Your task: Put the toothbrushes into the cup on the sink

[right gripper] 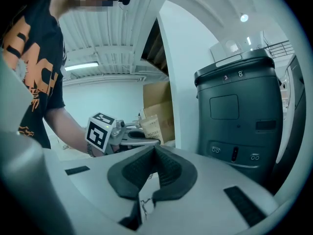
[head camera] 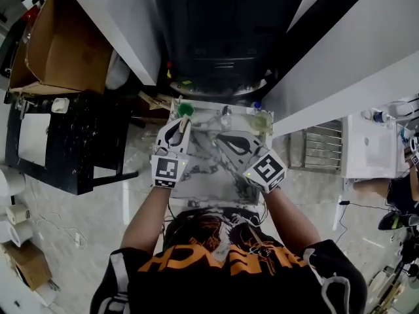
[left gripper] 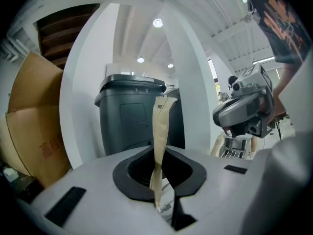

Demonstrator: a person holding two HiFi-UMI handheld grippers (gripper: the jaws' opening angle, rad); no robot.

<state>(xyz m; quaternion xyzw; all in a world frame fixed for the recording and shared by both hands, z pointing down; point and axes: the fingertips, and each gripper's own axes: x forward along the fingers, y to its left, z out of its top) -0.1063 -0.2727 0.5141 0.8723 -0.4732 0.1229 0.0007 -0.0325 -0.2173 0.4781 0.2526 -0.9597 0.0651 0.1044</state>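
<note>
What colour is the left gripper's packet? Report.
The toothbrush packet is tan kraft brown; clearest in the left gripper view.

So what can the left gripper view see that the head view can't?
Only the left gripper view shows the ceiling lights and, up close, the tan packet pinched upright in the left gripper, jaws shut on it. Only the head view shows the marble sink, the green cup and the clear cup. Both show the dark bin, the cardboard box and the right gripper, which is shut.
</note>
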